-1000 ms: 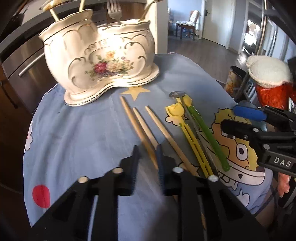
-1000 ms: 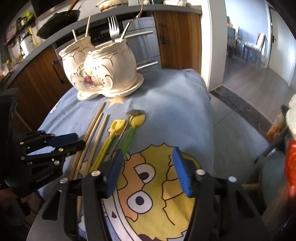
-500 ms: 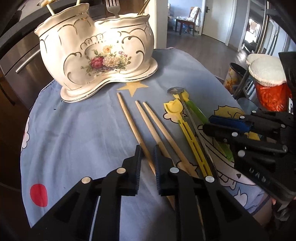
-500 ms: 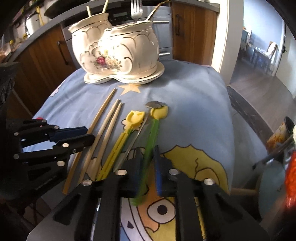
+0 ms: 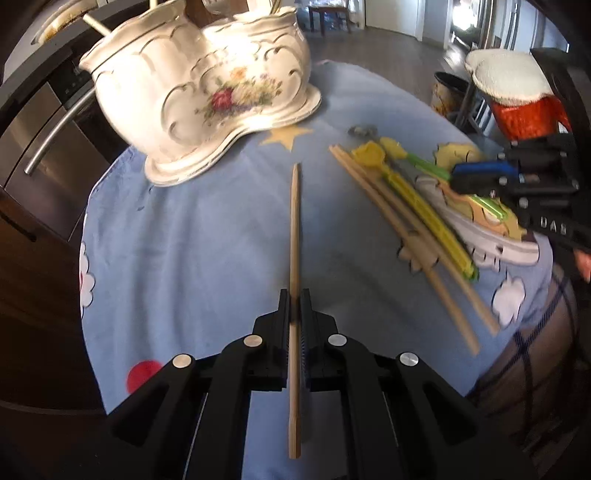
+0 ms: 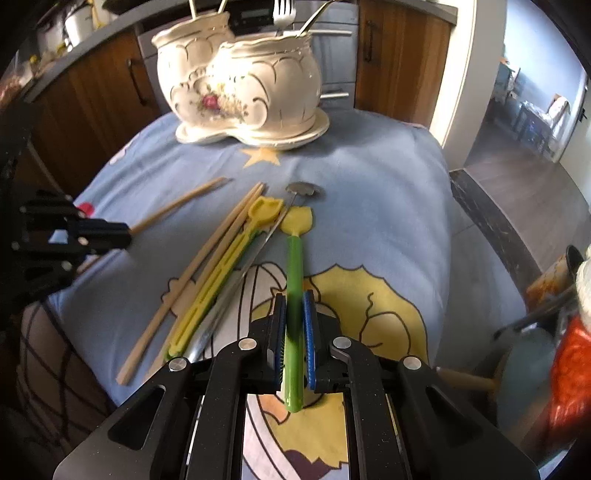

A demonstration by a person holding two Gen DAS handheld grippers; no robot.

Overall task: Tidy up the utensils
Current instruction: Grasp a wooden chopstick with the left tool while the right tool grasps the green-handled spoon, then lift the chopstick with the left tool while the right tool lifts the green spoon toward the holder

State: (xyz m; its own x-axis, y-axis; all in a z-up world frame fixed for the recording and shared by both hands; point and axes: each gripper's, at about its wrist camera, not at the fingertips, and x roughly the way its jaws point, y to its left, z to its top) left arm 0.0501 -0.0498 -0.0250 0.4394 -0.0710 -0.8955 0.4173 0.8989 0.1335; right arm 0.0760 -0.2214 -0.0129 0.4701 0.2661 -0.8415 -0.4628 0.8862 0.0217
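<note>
My left gripper (image 5: pixel 294 295) is shut on a wooden chopstick (image 5: pixel 294 221) whose tip points at the white floral ceramic holder (image 5: pixel 207 85). Two more chopsticks (image 5: pixel 388 206) and a yellow utensil (image 5: pixel 417 206) lie on the cloth to its right. My right gripper (image 6: pixel 294 299) is shut on the green handle of a yellow-headed utensil (image 6: pixel 294 258), which points at the holder (image 6: pixel 243 81). Left of it lie a metal spoon (image 6: pixel 236 291), the yellow utensil (image 6: pixel 229 266) and the two chopsticks (image 6: pixel 207 258). The left gripper (image 6: pixel 110 232) with its chopstick (image 6: pixel 177 206) shows at far left.
A blue cartoon-print cloth (image 6: pixel 369 192) covers the table. A fork (image 6: pixel 284 11) and other handles stand in the holder. Wooden cabinets (image 6: pixel 399 62) and an oven are behind. The table drops to the floor on the right, near a red and white object (image 5: pixel 517 99).
The left gripper closed on one chopstick and drew it left, away from the other two. The right gripper closed on the green handle. Both wrists rolled.
</note>
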